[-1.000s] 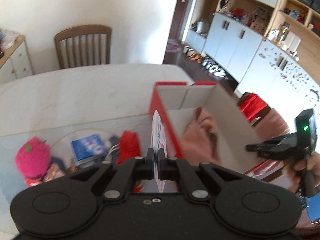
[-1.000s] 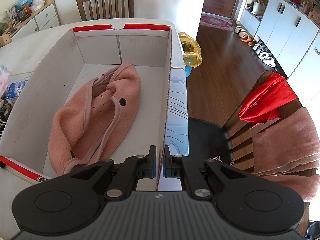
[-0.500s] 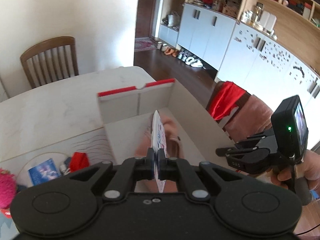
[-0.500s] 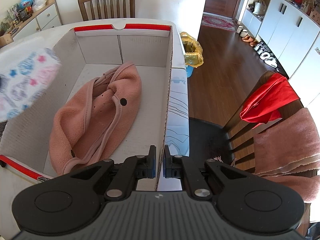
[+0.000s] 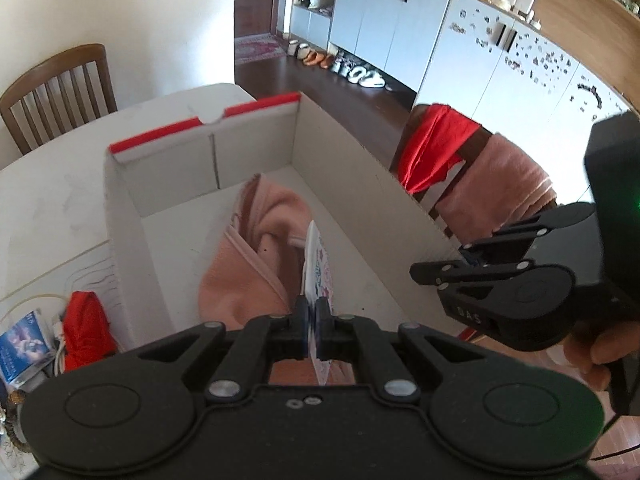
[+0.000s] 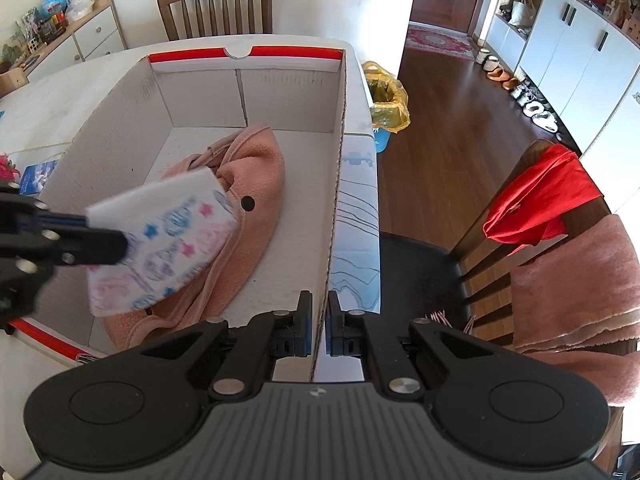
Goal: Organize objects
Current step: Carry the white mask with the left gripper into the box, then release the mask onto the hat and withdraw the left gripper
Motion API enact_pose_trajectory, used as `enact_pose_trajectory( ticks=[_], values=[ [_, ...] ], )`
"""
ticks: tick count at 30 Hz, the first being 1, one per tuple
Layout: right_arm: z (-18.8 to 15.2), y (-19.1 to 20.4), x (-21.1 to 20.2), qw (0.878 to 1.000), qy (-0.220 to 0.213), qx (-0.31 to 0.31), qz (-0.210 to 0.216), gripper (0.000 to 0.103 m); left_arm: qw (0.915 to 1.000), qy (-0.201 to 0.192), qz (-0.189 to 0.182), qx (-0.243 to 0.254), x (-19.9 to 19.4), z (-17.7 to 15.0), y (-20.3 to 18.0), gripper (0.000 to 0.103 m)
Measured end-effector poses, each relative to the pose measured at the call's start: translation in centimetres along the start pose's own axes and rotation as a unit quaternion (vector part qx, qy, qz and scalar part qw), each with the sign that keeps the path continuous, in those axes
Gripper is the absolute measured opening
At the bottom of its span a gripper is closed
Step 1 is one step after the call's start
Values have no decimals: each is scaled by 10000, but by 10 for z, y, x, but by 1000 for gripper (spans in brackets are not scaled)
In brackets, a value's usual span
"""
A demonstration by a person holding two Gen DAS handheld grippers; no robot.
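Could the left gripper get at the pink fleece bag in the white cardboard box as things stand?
Probably not yet: the left gripper is shut on a flat star-printed white packet. It hangs over the pink fleece bag in the open-topped white cardboard box; nothing else blocks it.

1. The left wrist camera looks forward and steeply down along the left gripper [image 5: 314, 320], close above the near end of the open cardboard box [image 5: 168, 184], facing its far red-edged wall and the white cabinets [image 5: 400, 20] beyond.
2. The right wrist camera rides on the right gripper [image 6: 318, 328], close at the box's [image 6: 340, 160] near right wall, looking down its length toward the far wooden chair [image 6: 216, 4], with wooden floor [image 6: 440, 120] to the right.
3. Both views share the box interior and the pink fleece bag [image 5: 256, 264] [image 6: 256, 184].
4. Each camera catches the other gripper: the right one [image 5: 436, 276] at the right of the left view, the left one [image 6: 102, 236] at the left of the right view.
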State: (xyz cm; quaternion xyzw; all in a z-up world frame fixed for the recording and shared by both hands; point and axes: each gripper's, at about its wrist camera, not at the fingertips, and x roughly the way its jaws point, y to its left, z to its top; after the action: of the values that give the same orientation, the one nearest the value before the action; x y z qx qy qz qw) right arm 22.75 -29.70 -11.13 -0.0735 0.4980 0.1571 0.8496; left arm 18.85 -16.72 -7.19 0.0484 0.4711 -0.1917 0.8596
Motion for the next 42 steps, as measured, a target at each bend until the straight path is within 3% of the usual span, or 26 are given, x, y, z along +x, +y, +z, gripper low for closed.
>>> enact_pose_trajectory(
  ticks=[12,17,23,25,28,29,42],
  values=[
    [1,0,1,10000,25,-48,48,5,9984,570,-3,24,32,-2,-4,2],
    [1,-1,1,9999,29,-63,73,5,9972,741,51,-70,40,-6,1,15],
    [0,-3,1,9999,35,-60,111,5,9968,769,77,-198,38,-7,5,22],
    [1,-4,1,9999,37,-57,126,5,9968,762,66,-246,36,-8,8,27],
    [1,-6,1,9999,41,-38,153,5,9969,693,83,-355,32,-8,10,52],
    [1,-6,1,9999,40,-36,158,5,9972,636,89,-376,29,-9,11,55],
    [2,-5,1,9998,62,-63,161,5,9972,-49,225,-714,-32,-11,30,60]
  ],
)
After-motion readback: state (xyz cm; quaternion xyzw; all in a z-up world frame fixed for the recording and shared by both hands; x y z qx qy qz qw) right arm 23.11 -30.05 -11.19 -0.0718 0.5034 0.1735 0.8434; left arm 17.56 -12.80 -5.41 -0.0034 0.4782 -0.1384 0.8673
